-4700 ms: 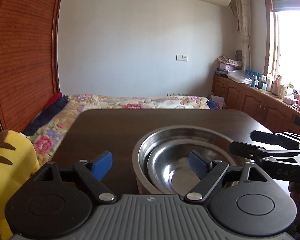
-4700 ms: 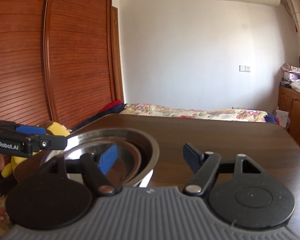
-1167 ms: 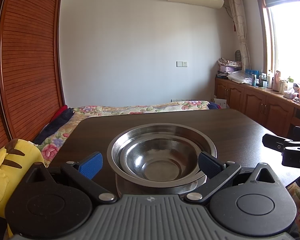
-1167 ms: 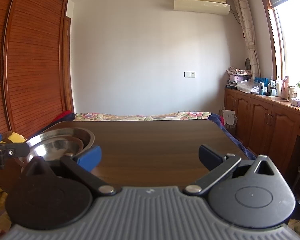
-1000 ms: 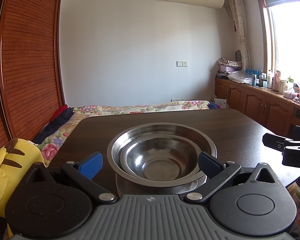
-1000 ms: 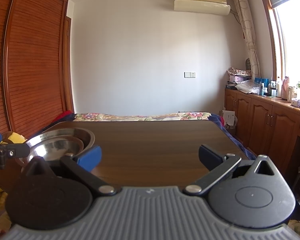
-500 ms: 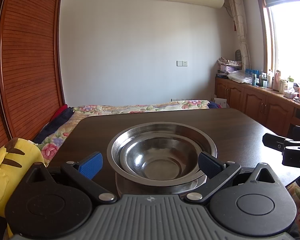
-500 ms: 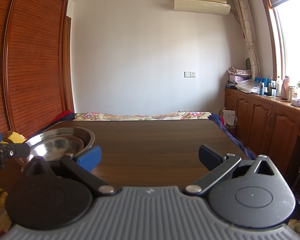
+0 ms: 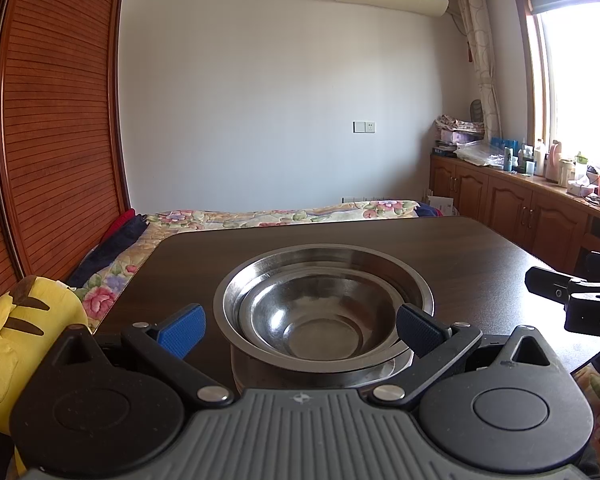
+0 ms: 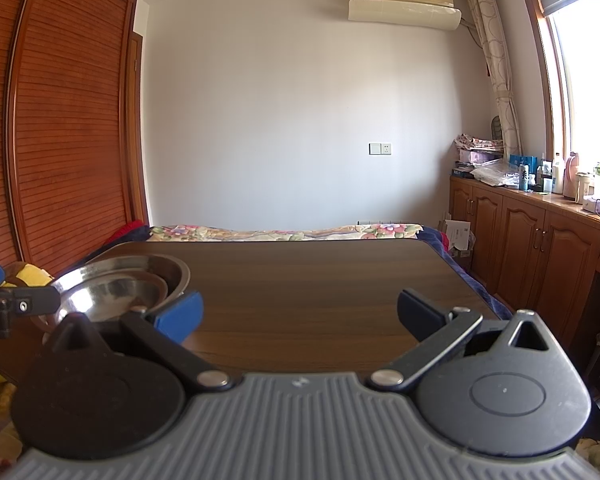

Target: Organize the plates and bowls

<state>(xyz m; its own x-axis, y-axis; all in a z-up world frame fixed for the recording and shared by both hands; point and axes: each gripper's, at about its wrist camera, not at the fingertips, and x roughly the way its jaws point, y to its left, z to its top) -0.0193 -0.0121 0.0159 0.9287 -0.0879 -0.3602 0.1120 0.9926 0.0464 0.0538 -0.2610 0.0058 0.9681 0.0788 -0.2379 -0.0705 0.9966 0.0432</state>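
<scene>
Before left hand-held gripper [image 9: 300,326], nested bowls [image 9: 320,308]

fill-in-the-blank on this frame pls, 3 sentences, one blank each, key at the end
1. The smaller steel bowl sits nested ____ the larger steel bowl.
2. The left gripper has its jaws ____, one on each side of the bowls, gripping nothing.
3. The right gripper hangs over bare table, with the bowls off to its ____ side.

Missing words: inside; open; left
</scene>
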